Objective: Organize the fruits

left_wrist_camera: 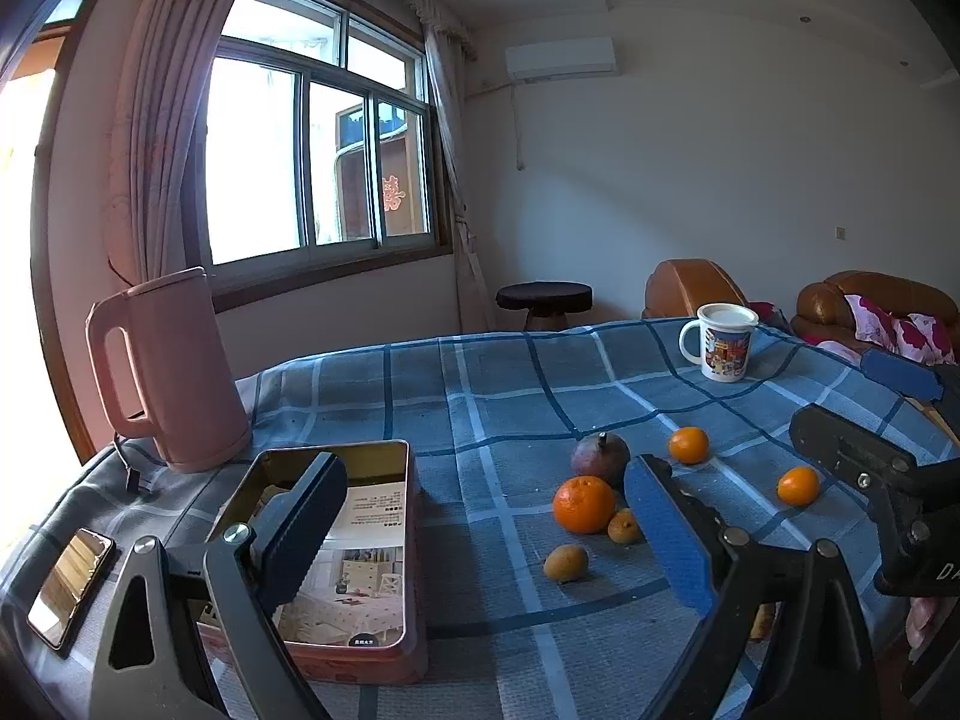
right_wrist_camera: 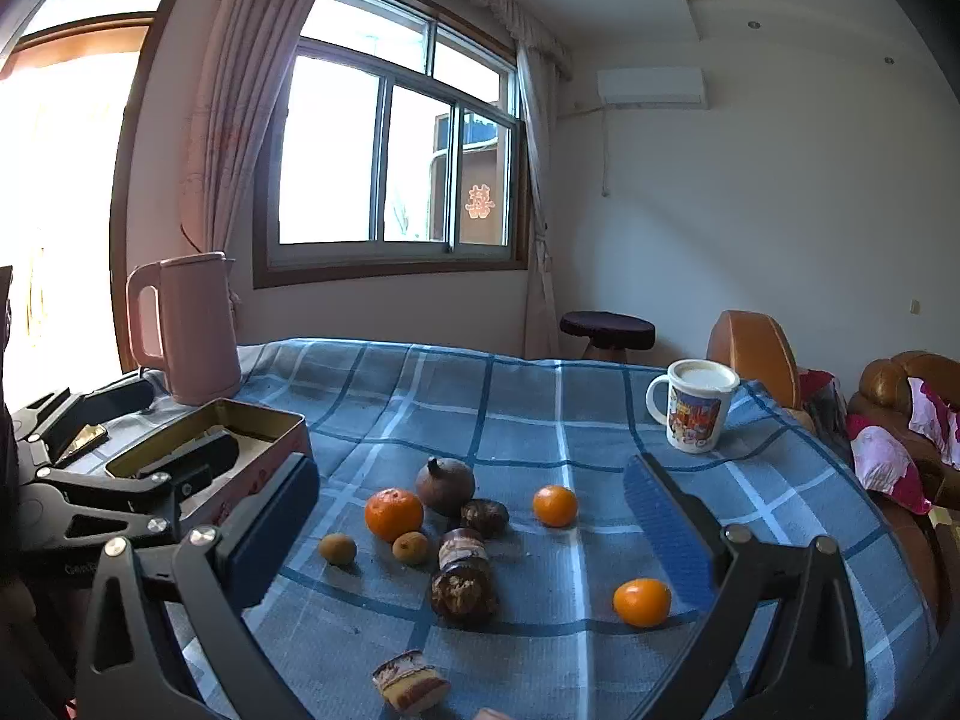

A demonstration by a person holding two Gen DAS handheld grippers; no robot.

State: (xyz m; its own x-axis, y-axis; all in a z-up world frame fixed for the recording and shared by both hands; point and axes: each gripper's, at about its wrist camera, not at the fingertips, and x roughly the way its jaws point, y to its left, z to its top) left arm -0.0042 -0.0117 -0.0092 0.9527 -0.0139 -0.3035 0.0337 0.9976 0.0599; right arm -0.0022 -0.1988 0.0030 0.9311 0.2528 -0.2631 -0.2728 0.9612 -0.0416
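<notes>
- Nothing sorted yet: the open rectangular metal tin (left_wrist_camera: 384,546) holds only a printed leaflet, no fruit.
- Three round orange mandarins, the biggest (left_wrist_camera: 584,504), a dark purplish fruit (left_wrist_camera: 600,455) and two small yellow-brown fruits lie loose on the blue checked tablecloth (left_wrist_camera: 480,396).
- Left gripper (left_wrist_camera: 480,546) and right gripper (right_wrist_camera: 474,534) both gape wide, carrying nothing.

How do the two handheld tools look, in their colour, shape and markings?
Both tools look alike. The left tool and the right tool each have a black angular frame with triangular cut-outs and silver round bolts. Each finger carries a flat rectangular blue pad with a fine ribbed surface. White lettering is on the black bodies, too partial to read. No cables or sleeves show.
</notes>
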